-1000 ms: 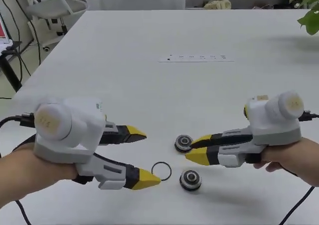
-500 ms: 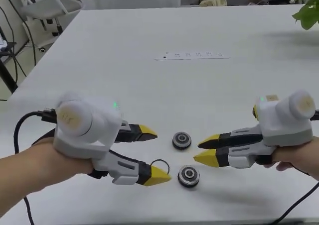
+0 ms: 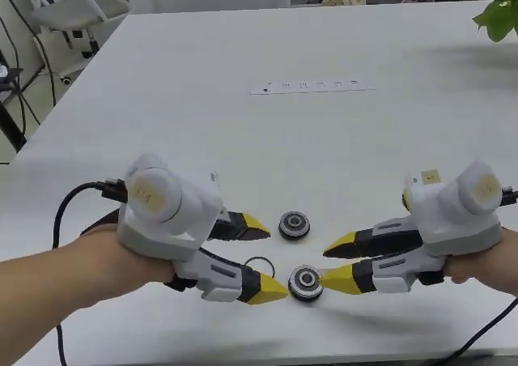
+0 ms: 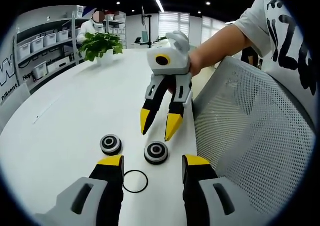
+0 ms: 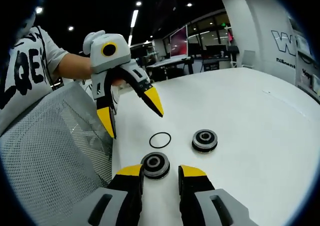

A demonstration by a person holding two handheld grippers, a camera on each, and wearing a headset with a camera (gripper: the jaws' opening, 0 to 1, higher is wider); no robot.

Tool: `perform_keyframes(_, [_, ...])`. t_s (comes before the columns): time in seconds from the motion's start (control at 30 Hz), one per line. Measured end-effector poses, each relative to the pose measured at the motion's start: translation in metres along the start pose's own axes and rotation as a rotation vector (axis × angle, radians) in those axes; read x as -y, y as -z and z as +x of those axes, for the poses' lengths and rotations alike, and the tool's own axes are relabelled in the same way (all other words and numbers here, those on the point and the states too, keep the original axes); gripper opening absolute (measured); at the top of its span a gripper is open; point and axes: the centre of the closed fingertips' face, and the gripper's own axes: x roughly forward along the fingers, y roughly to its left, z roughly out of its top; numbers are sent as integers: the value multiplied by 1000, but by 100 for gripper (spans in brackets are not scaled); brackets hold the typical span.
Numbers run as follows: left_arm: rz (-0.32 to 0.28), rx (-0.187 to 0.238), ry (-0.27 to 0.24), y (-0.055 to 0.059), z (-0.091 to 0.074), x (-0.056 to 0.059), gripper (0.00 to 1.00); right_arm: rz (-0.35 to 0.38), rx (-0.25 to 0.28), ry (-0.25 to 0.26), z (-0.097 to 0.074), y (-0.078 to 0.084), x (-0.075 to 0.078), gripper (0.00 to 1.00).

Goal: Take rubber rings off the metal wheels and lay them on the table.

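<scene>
A: So, head view: left gripper [image 3: 271,261] and right gripper [image 3: 326,264] both open, empty, flanking the near wheel [image 3: 306,282].
B: Left gripper view: loose ring [image 4: 135,181] on the surface [image 4: 75,111]. Right gripper view: wheel's at the jaw tips. I'd clamp squarely, then peel.

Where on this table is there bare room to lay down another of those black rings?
The broad stretch of table between the power strip and the far wheel is free. The front edge is crowded: left gripper, right gripper, near wheel and rubber ring sit close together.
</scene>
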Motion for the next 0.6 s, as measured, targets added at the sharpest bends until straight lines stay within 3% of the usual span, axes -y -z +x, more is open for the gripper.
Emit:
perform_keyframes(0.13, [-18,-2,13,2,7,0,41,-34,-41,-11,3,11,1,24])
perform_keyframes(0.6, [-11,-37,46,9,26,7,35,-86,-73,-29,11,17,-1,23])
